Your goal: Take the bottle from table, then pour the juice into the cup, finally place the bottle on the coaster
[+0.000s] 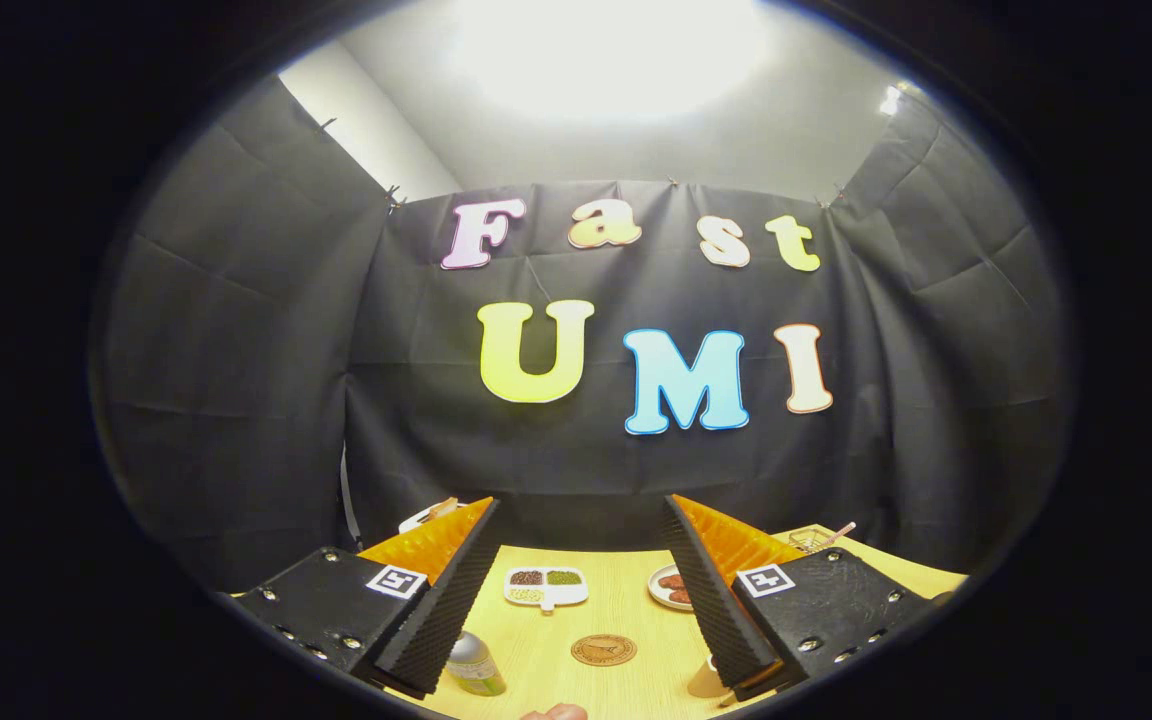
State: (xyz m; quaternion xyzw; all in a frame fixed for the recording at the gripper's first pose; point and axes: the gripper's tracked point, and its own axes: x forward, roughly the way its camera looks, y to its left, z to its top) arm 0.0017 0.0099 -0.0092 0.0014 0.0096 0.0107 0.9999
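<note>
Currently gripper fingers spread wide, holding nothing, above pale wooden table. Small green bottle with silver cap stands beside near fingertip; round cork coaster lies between. Judgement: descend, centre fingers around bottle body before closing.

Bench showing pale wood grain, smooth, slight sheen. Coaster looking like cork or wood, matt, stamped mark on face. Bottle showing glossy metallic shoulder, paper-like label wrapping body. Divided dish appearing smooth white plastic or ceramic, cannot tell which. Small plate glossy white. Booth wall hanging as matt cloth, creased. Tool standing open, finger inner faces showing ribbed, rough matt padding.
</note>
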